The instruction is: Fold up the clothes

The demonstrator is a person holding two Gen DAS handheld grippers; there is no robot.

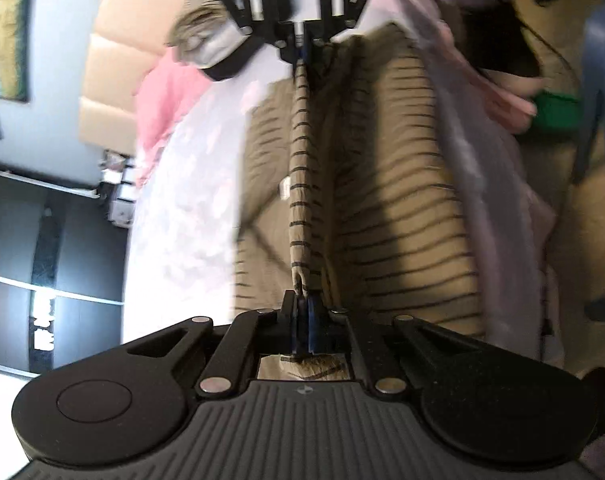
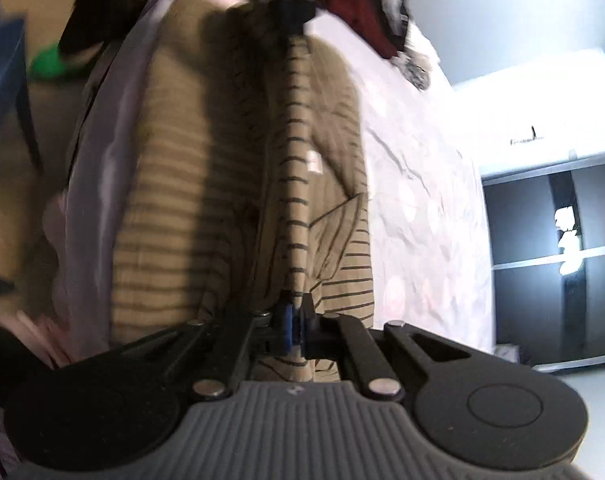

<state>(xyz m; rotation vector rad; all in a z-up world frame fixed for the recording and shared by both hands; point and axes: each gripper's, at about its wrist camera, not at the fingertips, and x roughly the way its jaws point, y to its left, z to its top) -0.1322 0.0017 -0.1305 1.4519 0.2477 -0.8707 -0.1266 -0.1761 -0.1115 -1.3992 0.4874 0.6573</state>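
Observation:
A tan garment with thin dark stripes (image 1: 406,208) lies spread on the bed, also in the right wrist view (image 2: 162,208). One edge of it (image 1: 300,184) is pulled up into a taut ridge between both grippers. My left gripper (image 1: 304,300) is shut on the near end of that ridge. My right gripper (image 1: 304,50) is shut on the far end. From the right wrist, the right gripper (image 2: 292,312) pinches the striped edge (image 2: 296,168), and the left gripper (image 2: 292,28) shows blurred at the top.
A white sheet with pale pink blotches (image 1: 182,208) (image 2: 414,200) covers the bed. A lilac garment (image 1: 482,168) lies beside the striped one, a pink one (image 1: 162,92) and dark red clothes (image 2: 362,8) lie further off. A dark shelf unit (image 2: 550,260) and a blue chair (image 1: 602,80) stand nearby.

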